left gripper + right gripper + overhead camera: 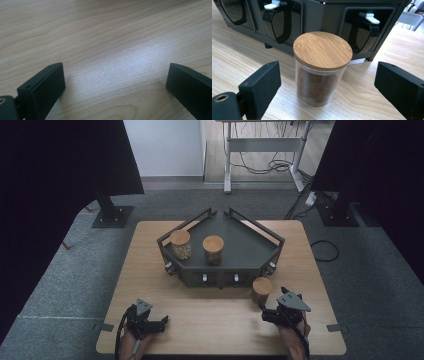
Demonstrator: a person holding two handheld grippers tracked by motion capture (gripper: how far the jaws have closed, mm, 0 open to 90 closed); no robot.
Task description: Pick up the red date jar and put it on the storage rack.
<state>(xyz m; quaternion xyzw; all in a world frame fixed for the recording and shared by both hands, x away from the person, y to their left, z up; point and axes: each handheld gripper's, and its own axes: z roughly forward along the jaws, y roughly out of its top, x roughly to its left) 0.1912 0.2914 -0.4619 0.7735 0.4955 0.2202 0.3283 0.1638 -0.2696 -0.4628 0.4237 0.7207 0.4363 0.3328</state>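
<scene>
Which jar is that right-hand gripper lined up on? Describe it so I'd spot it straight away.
Find the dark corner rack in the middle of the wooden table. Just in front of its right end stands a glass jar with a bamboo lid and dark brown contents. Unlike the other two jars, it stands on the table, not on the rack.

Grey carpet covered the floor around the wooden worktop. Black curtains hung at both sides, a white wall stood behind, and cables trailed under a far desk.
</scene>
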